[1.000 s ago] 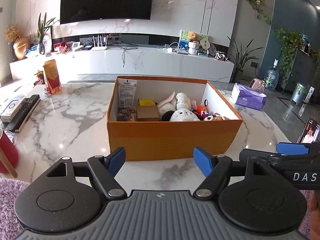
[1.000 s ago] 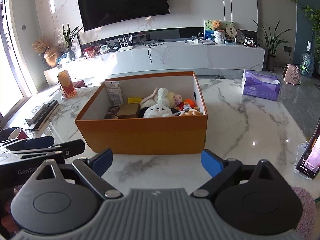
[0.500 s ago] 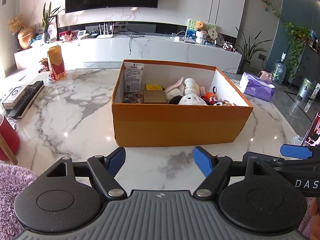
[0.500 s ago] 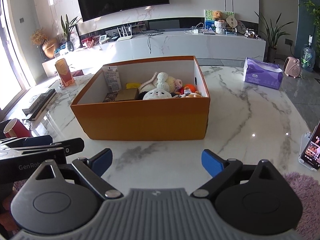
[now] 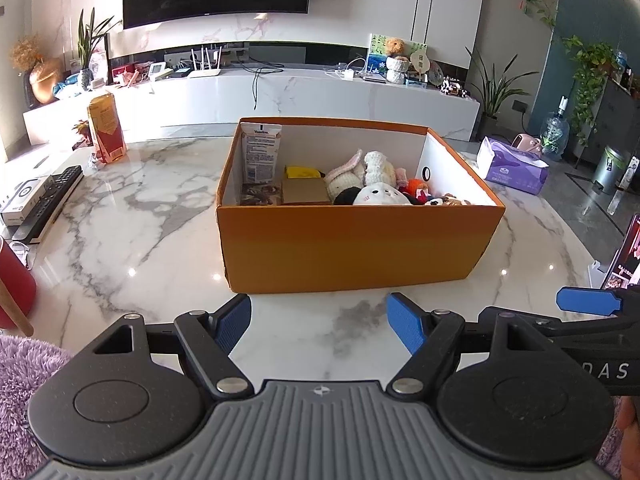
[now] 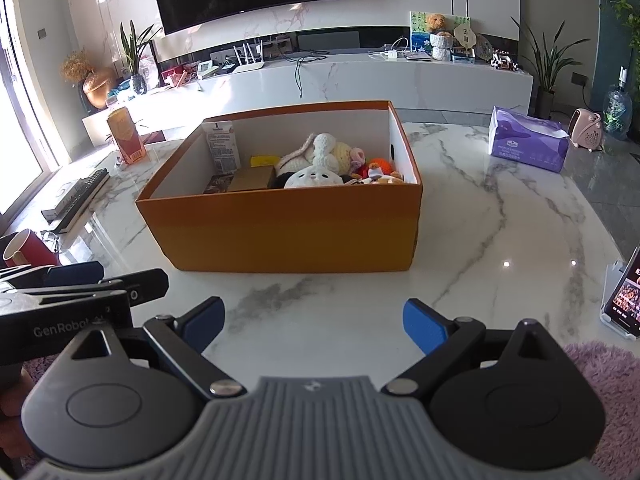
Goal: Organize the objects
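While claws gape | cardboard box (image 5: 352, 248) rectangular | marble table (image 5: 132, 240) glossy

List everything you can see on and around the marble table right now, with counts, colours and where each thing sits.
box: 1, orange, table centre, open
tube: 1, white, upright in the box's left far corner
small carton: 1, brown, inside box, left of the toys
plush toys: several, white, pink, orange, box's right half
tissue pack: 1, purple, far right of table
carton: 1, red and gold, far left
remote: 1, black, left edge
cup: 1, red, near left
phone: 1, on stand, right edge
left gripper: open, empty
right gripper: open, empty
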`<state>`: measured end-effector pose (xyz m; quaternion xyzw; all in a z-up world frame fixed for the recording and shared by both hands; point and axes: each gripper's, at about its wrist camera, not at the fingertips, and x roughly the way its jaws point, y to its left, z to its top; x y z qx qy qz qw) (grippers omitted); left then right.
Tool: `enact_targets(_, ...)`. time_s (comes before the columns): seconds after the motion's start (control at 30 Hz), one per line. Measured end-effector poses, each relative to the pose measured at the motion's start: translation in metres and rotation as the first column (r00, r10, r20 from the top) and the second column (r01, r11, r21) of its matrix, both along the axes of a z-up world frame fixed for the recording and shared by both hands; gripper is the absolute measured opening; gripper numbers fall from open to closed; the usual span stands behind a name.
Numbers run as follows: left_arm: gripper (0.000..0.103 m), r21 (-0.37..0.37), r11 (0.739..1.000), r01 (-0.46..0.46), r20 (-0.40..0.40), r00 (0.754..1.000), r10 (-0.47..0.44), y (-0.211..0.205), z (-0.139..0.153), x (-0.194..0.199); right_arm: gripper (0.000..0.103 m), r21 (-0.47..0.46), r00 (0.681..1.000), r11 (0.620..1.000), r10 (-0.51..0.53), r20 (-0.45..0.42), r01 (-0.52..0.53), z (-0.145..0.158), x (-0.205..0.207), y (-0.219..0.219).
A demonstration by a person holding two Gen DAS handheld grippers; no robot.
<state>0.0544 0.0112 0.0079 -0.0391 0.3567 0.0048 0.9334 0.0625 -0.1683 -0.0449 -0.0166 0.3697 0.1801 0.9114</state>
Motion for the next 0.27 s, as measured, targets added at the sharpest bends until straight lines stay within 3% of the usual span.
enact_targets(0.27,0.088,0.002,1.0,0.013,-0.001,1.0,-0.013,-0.0007,0.0004,0.0006,0.096,-0.002,1.0,1.0,0.001,-0.004,-0.002,-0.001,0.0007,0.0003)
